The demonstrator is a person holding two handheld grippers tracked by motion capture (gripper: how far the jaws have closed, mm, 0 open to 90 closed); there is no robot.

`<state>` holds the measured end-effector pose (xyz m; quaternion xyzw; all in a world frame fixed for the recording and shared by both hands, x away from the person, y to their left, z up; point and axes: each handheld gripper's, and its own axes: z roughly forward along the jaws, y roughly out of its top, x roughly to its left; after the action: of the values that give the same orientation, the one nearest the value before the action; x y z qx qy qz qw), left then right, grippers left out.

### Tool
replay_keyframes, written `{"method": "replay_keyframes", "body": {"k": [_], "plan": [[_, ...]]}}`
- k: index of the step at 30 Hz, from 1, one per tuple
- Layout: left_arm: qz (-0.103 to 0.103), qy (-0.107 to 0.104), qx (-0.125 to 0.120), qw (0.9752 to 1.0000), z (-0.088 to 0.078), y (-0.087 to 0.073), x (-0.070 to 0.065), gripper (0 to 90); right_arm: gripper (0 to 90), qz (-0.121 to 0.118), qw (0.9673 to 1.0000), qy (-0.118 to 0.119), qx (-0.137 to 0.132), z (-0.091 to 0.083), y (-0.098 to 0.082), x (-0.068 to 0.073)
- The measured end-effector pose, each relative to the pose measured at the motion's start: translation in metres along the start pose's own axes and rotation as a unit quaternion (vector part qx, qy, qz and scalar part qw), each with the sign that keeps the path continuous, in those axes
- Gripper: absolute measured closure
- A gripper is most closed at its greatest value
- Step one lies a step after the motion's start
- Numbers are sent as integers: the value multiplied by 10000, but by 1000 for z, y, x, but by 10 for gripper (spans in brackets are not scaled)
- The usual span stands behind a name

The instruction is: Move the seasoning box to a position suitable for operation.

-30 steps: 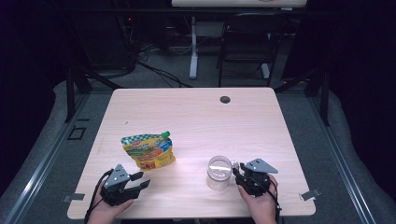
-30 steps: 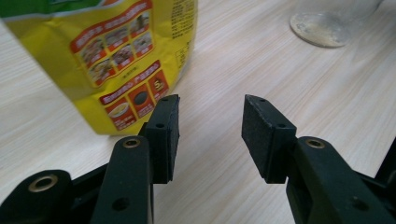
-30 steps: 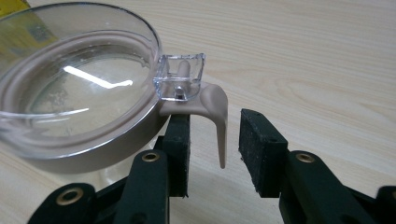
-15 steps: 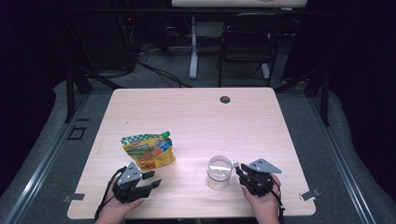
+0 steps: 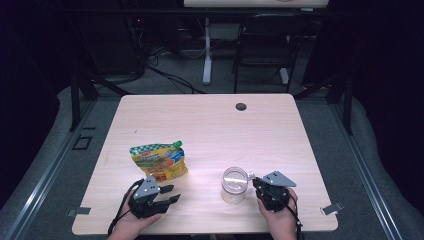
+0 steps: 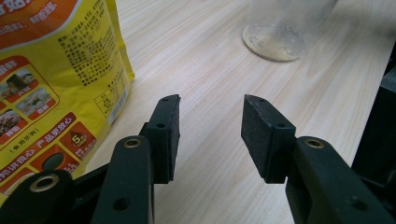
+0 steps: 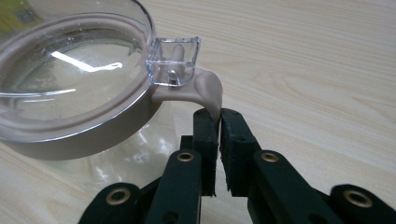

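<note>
Item — clear plastic jar (image 5: 234, 185) with a beige-rimmed transparent lid (image 7: 70, 79), standing upright near the front edge of the light wood-grain table (image 5: 210, 125), just left of the right gripper (image 5: 258, 184). Rigid, smooth, likely slippery walls; looks empty, so probably light and apt to tip or slide under a sideways pull. Best hold: the soft beige tab (image 7: 209, 93) hanging from the clear square latch (image 7: 173, 60) at the lid's rim.

Right gripper (image 7: 219, 116) — fingers have just been closing and are now clamped on that tab, which curves down between them.

Left gripper (image 5: 171, 194) — fingers (image 6: 168, 130) apart, nothing between them, resting low over the table.

Adjacent — yellow printed spouted pouch (image 5: 159, 159) with green cap, lying flat; glossy, soft-sided, pliable film.

Table grommet (image 5: 241, 106) — dark, round, at the far edge.
</note>
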<state>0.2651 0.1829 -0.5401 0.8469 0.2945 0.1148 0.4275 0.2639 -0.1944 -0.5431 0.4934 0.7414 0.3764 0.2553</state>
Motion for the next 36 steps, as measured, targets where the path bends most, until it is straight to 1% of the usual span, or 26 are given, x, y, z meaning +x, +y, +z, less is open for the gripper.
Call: {"method": "replay_keyframes", "body": {"k": [2, 3, 5, 7, 10, 11, 12, 13, 15, 16, 17, 18, 20, 22, 24, 25, 26, 28, 31, 32, 36], "plan": [[-50, -21, -49, 10000, 1, 1, -2, 571, 845, 34, 10000, -40, 26, -3, -1, 4], [9, -14, -53, 10000, 3, 3, -4, 571, 843, 20, 10000, -28, 54, -4, -1, 4], [0, -48, -46, 10000, 4, 4, -5, 571, 841, 22, 10000, -13, 63, -5, -2, 5], [38, -44, -60, 10000, 7, 6, -7, 571, 835, -2, 9999, 50, 98, -8, -3, 7], [58, -117, -50, 9999, 12, 11, -9, 571, 821, -22, 9999, 102, 123, -10, -3, 8], [83, -141, -67, 9998, 15, 15, -12, 571, 794, -2, 9998, 179, 126, -14, -4, 8], [83, -141, -67, 9998, 15, 15, -12, 572, 783, 0, 9996, 226, 158, -16, -3, 8], [86, -165, -78, 9998, 17, 17, -12, 572, 783, 0, 9996, 226, 158, -16, -3, 8], [51, -222, -100, 9997, 20, 20, -14, 586, 763, -38, 9996, 268, 101, -24, -2, 10], [50, -200, -92, 9997, 21, 22, -15, 592, 756, -5, 9995, 300, 84, -27, -2, 10], [37, -278, -102, 9996, 24, 24, -16, 600, 752, 5, 9995, 300, 49, -30, -1, 11], [37, -278, -102, 9996, 24, 24, -16, 608, 752, 5, 9995, 300, 49, -30, -1, 11], [54, -309, -86, 9995, 27, 28, -17, 624, 753, 74, 9994, 318, -62, -36, 2, 13], [42, -317, -92, 9994, 28, 29, -17, 634, 757, 87, 9995, 309, -66, -37, 3, 13], [13, -329, -92, 9994, 31, 31, -18, 651, 761, 182, 9992, 353, -104, -39, 5, 12], [16, -345, -71, 9994, 32, 33, -19, 669, 761, 210, 9991, 353, -72, -40, 6, 11], [10, -377, -77, 9993, 34, 35, -20, 680, 769, 271, 9988, 372, -140, -41, 7, 9], [40, -377, -63, 9993, 37, 37, -22, 698, 777, 360, 9984, 365, -246, -42, 10, 6], [62, -381, -45, 9992, 39, 40, -24, 721, 782, 410, 9980, 361, -321, -45, 15, 3], [57, -396, -45, 9992, 42, 42, -27, 749, 789, 448, 9976, 379, -372, -46, 18, 1], [87, -418, -19, 9991, 46, 46, -30, 780, 800, 453, 9974, 402, -397, -45, 22, 0]]}}
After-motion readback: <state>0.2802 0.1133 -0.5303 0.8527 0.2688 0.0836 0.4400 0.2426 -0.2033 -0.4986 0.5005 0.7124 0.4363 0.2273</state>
